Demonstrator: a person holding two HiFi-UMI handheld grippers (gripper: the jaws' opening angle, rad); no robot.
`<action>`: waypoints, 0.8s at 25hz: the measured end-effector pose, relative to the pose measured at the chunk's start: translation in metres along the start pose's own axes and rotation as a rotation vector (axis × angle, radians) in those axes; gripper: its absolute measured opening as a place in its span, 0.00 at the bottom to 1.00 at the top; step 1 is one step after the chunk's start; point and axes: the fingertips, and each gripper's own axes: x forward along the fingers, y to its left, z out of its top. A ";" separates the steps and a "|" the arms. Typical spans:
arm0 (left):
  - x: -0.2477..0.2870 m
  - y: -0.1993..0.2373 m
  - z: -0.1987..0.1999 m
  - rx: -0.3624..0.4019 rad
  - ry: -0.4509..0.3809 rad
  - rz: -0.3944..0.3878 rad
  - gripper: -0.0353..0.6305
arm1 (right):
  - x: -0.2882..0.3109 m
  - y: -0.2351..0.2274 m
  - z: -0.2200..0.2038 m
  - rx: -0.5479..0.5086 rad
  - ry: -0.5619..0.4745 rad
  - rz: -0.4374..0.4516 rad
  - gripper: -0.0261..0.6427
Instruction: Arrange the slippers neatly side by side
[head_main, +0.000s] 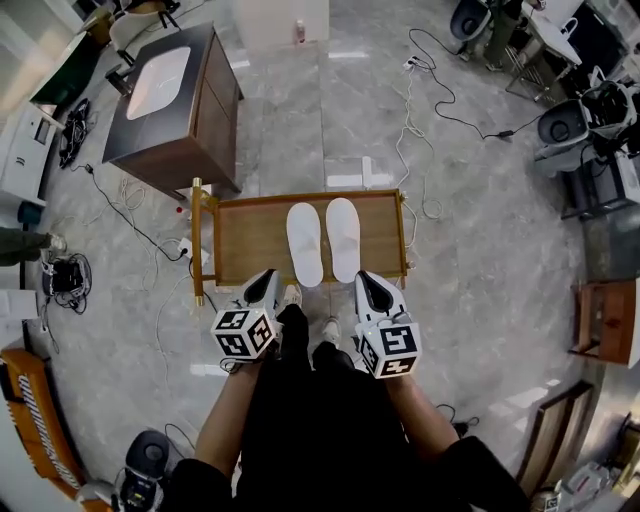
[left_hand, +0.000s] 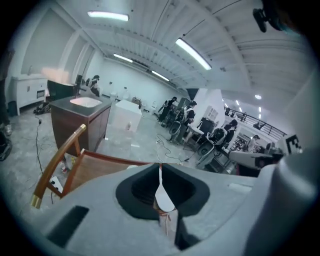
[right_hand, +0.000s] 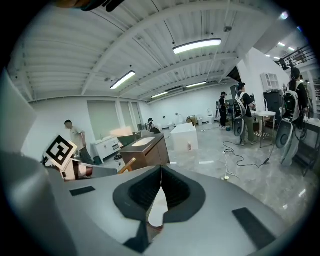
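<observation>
Slippers are looking done to me: left slipper (head_main: 304, 243) and right slipper (head_main: 343, 238) are lying parallel, just beside each other, at the middle of the wooden bench (head_main: 248, 240). They're running lengthwise away from me with ends roughly level, and I can't tell whether the edges are touching. I'm holding left gripper (head_main: 262, 290) and right gripper (head_main: 375, 292) up close to my body, on my side of the bench and clear of both slippers. I'm reading that as hands-off, since nothing is needing a nudge. Both sets of jaws are sitting closed on nothing: the left gripper view is showing them meeting on a thin seam, and the right gripper view the same. The bench is giving a flat tan top inside a reddish wood frame with brass-tipped posts, so the soles are resting flat and well inside the rim. Room: a glossy grey marble-look floor (head_main: 480, 250) is reflecting the ceiling lights and cables (head_main: 430, 90) are trailing across it. A dark vanity cabinet (head_main: 175, 100) with an inset basin is standing beyond the bench's left corner, and office chairs (head_main: 470, 18) and people (right_hand: 242, 107) are standing in the background.
</observation>
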 end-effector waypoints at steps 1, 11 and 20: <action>-0.013 -0.005 0.003 0.027 -0.032 0.011 0.09 | -0.005 0.004 -0.002 -0.005 -0.002 0.006 0.06; -0.130 -0.053 0.064 0.255 -0.347 0.113 0.08 | -0.038 0.044 -0.001 -0.013 -0.023 0.037 0.06; -0.167 -0.049 0.068 0.329 -0.379 0.086 0.08 | -0.054 0.089 0.002 0.020 -0.040 0.007 0.06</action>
